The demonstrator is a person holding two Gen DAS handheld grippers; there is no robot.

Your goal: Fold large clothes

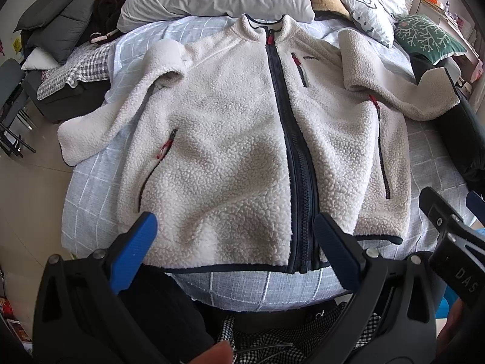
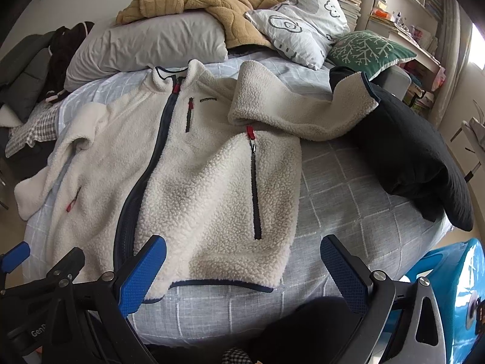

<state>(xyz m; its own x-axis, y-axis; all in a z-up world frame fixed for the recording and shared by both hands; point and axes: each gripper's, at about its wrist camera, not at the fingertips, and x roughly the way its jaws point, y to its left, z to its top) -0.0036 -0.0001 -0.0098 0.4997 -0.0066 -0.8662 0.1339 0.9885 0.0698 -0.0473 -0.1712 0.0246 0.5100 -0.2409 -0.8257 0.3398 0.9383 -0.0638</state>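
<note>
A cream fleece jacket (image 1: pixel 230 139) with a navy front zip (image 1: pixel 291 139) and red zip pulls lies front up on the bed, both sleeves spread out. It also shows in the right wrist view (image 2: pixel 197 182). My left gripper (image 1: pixel 236 230) is open and empty, just above the jacket's hem near the zip. My right gripper (image 2: pixel 242 254) is open and empty, above the jacket's right hem corner. The right gripper also shows at the edge of the left wrist view (image 1: pixel 448 221). The right sleeve (image 2: pixel 297 115) lies over toward a dark garment.
The bed (image 2: pixel 348 200) has a pale blue checked sheet. A grey pillow (image 2: pixel 145 48), a patterned pillow (image 2: pixel 300 27), a tan blanket (image 2: pixel 206 0) and a green cushion (image 2: pixel 369 48) lie at the head. A black garment (image 2: pixel 409 154) lies at right. A blue stool (image 2: pixel 454 279) stands near right.
</note>
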